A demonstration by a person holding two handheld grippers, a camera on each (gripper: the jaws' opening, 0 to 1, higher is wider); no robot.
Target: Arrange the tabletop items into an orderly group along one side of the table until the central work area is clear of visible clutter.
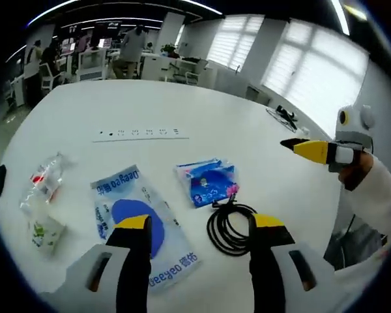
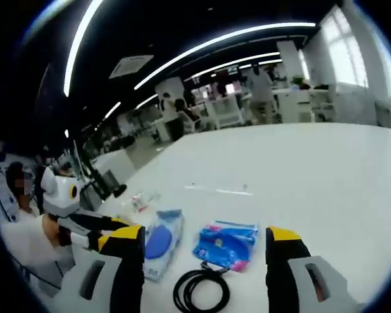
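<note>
Left gripper [image 1: 201,229] fingers apart, empty, at frame bottom over a large white-and-blue packet [image 1: 142,225] and a coiled black cable [image 1: 229,228]. Right gripper [image 2: 207,242] fingers also apart, holding nothing — cable just between them low in frame. Small blue packet [image 1: 207,182] touches the cable's upper edge. Clear wrappers [image 1: 42,202] sit lower left on the white tabletop [image 1: 182,104]; flush socket strip [image 1: 141,134] centre.
</note>
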